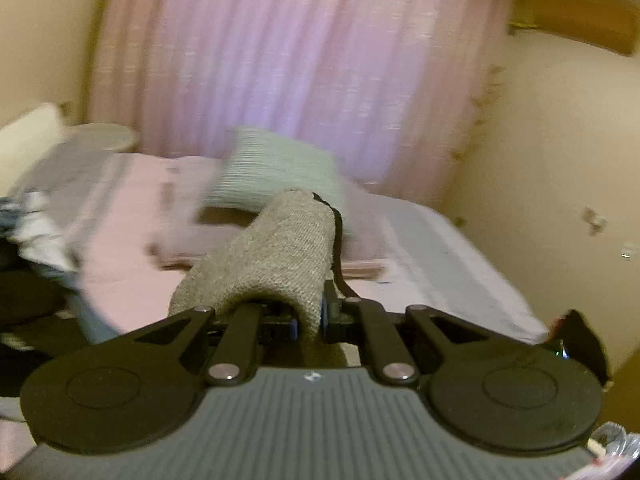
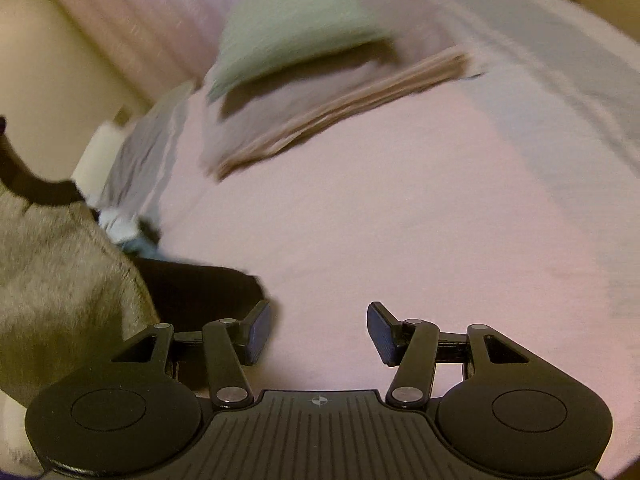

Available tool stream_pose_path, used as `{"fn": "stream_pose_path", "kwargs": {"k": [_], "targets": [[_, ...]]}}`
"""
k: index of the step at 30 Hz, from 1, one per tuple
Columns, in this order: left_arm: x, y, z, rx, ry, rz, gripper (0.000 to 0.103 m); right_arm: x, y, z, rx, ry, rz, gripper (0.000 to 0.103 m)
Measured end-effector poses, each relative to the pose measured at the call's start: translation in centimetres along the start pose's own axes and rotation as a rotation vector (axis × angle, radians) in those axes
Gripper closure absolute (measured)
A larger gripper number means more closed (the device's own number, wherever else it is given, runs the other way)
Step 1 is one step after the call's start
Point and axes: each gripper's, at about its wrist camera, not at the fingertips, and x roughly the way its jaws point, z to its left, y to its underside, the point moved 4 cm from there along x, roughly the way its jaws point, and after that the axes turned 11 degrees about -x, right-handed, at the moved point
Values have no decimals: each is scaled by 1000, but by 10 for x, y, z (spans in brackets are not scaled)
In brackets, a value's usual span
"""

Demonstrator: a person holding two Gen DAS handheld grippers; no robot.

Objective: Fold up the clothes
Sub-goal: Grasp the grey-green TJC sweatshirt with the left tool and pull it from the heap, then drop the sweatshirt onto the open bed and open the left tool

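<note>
Bedspread (image 2: 400, 208) of pale pink fills the scene beneath both grippers, with a pink curtain (image 1: 288, 48) hanging at the far side; a flat stack of folded clothes (image 2: 312, 108) lies on the far half of the bed, a green ribbed cushion (image 2: 296, 20) resting on its far end; a heap of unfolded garments (image 1: 36, 216) sits at the bed's left edge; a grey knitted garment with black trim (image 1: 276, 248) is raised off the bed, pinched in the left gripper (image 1: 308, 316), whose fingers are pressed together on a fold of the cloth, the same fabric hanging blurred at the left of the right wrist view; the right gripper (image 2: 320, 332) hovers over bare bedspread, its fingers (image 2: 260, 332) spread wide and holding nothing
</note>
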Motion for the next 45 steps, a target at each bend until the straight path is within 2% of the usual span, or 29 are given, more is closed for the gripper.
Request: {"fn": "stream_pose_path", "kwargs": {"k": [4,6,7,9,11,13,18,22,33,38,45], "targets": [[37,9,-82,2,86,27,95,-64,-3,-71,57,74,-81,53],[72,19,-116,-11,87,115,93,-91,-1,-102,66,109,-103,53],[95,28,-131,-19,76,185,91,-100,-2,-112,64,124,-107,53],[132,52,-150,6,35,271,90,-121,2,-137,51,159,-111,53],[153,76,-160,49,-36,297,86,-134,9,-154,30,178,-91,53],[161,101,-162,87,-108,325,78,-143,21,-166,6,178,-58,53],[142,148,-144,156,-210,441,75,-145,53,-167,-25,137,30,53],[113,173,-131,215,-257,493,68,-139,80,-154,-15,107,71,53],[61,192,-105,288,-235,532,53,-129,114,-106,12,138,87,52],[52,201,-92,299,-236,565,53,-127,132,-90,35,150,106,51],[47,202,-91,311,-223,570,49,-129,128,-82,19,168,105,51]]}}
